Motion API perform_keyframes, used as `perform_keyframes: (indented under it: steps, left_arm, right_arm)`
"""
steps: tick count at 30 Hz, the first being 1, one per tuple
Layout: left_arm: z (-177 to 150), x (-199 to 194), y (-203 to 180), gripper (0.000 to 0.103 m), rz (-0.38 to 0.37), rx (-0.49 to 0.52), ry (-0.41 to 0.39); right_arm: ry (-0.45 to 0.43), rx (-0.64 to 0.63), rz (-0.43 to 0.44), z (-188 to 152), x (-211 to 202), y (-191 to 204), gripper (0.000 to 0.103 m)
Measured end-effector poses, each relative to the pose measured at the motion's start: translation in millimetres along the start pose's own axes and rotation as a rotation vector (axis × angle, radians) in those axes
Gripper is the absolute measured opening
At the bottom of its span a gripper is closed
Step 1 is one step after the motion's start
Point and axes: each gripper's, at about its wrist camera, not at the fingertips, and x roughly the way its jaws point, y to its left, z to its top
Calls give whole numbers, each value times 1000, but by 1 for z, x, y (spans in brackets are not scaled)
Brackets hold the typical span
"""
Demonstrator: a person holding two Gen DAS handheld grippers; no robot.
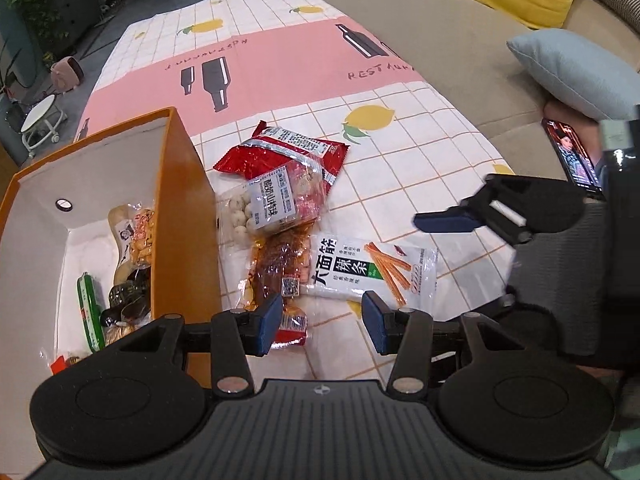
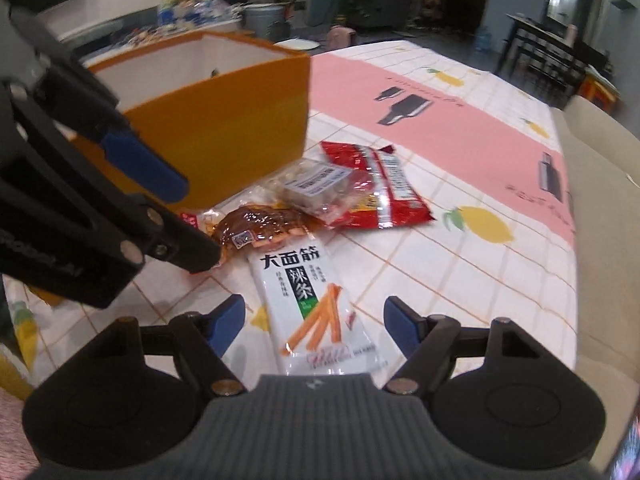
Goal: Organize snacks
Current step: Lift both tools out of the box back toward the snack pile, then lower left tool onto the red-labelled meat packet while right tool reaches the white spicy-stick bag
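An orange box [image 1: 182,184] with a white inside holds several snacks and stands left on the table; it also shows in the right wrist view [image 2: 224,120]. Beside it lie a red packet [image 1: 280,152], a clear bag of white balls [image 1: 264,204], a brown meat pack [image 1: 276,268] and a white spicy-strip packet [image 1: 372,272]. My left gripper [image 1: 320,320] is open and empty, just above the near end of the brown pack. My right gripper [image 2: 314,330] is open and empty, with the white packet [image 2: 312,304] between its jaws' line.
A pink and white checked cloth [image 1: 280,64] with lemons covers the table. A beige sofa [image 1: 460,40] with a blue cushion [image 1: 576,72] and a yellow one lies to the right. A phone [image 1: 572,156] rests at the sofa's edge.
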Motion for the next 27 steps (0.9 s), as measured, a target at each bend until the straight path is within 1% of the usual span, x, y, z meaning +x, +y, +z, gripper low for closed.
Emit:
perform_keyframes:
  steps: [5, 8, 12, 13, 16, 18, 21, 23, 25, 27]
  left_arm:
    - [6, 7, 4, 54, 4, -2, 15]
    - [8, 11, 6, 54, -1, -6, 22]
    - [10, 16, 8, 54, -2, -8, 31]
    - [10, 17, 8, 54, -3, -8, 33]
    - [12, 20, 8, 54, -1, -4, 35]
    - [12, 23, 8, 55, 3, -5, 37]
    - [13, 28, 6, 61, 6, -6, 45]
    - [14, 34, 3, 66, 10, 16, 50]
    - [16, 42, -3, 68, 30, 59, 60]
    - [18, 51, -8, 68, 80, 95, 84]
  right_arm:
    - [32, -43, 33, 4, 30, -3, 74]
    - [51, -40, 48, 6, 41, -5, 66]
    - [54, -6, 83, 8, 44, -7, 58]
    - [55, -6, 81, 8, 44, -7, 56]
    - [74, -4, 80, 7, 40, -7, 54]
    - [102, 2, 70, 5, 37, -10, 53]
    - [149, 47, 38, -1, 30, -20, 53]
    - [178, 84, 12, -6, 26, -28, 53]
    - [204, 120, -10, -9, 23, -36, 54]
    - [226, 155, -27, -10, 23, -43, 54]
